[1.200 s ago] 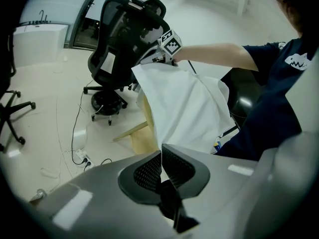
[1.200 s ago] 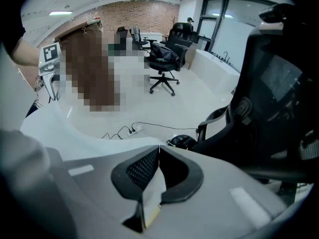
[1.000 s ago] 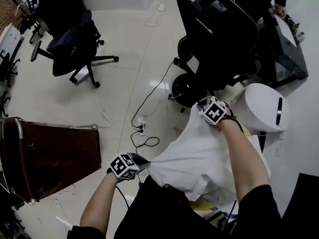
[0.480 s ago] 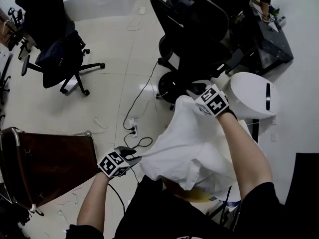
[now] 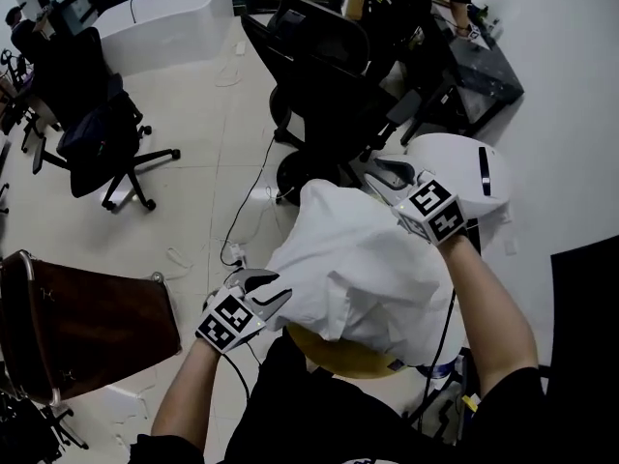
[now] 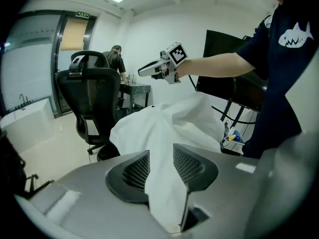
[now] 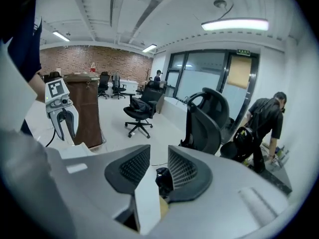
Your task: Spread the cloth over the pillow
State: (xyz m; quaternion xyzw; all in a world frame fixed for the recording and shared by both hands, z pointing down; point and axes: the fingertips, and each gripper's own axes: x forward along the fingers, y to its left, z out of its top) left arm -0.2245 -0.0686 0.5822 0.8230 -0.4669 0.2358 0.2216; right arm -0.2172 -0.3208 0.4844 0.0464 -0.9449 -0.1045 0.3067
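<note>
The white cloth [image 5: 358, 269] lies bunched and billowed over a yellowish pillow [image 5: 338, 356], of which only the lower edge shows. My left gripper [image 5: 274, 283] is at the cloth's near left corner. Its jaws have just been opening and stand apart, with the cloth [image 6: 164, 128] hanging loosely between them. My right gripper [image 5: 372, 174] is raised at the cloth's far right edge. Its jaws have also just been opening, and a strip of cloth [image 7: 144, 203] lies deep in the gap without filling it.
A black office chair [image 5: 319, 75] stands just beyond the cloth, and a white rounded housing [image 5: 474, 162] is at the right. A brown cabinet [image 5: 87, 327] is at the left, another chair [image 5: 92, 133] farther back. Cables [image 5: 256, 201] run across the floor. A person [image 7: 266, 123] stands behind.
Both grippers have risen and their jaws have opened. The cloth, stretched flat between them a second ago, now bulges up in the middle.
</note>
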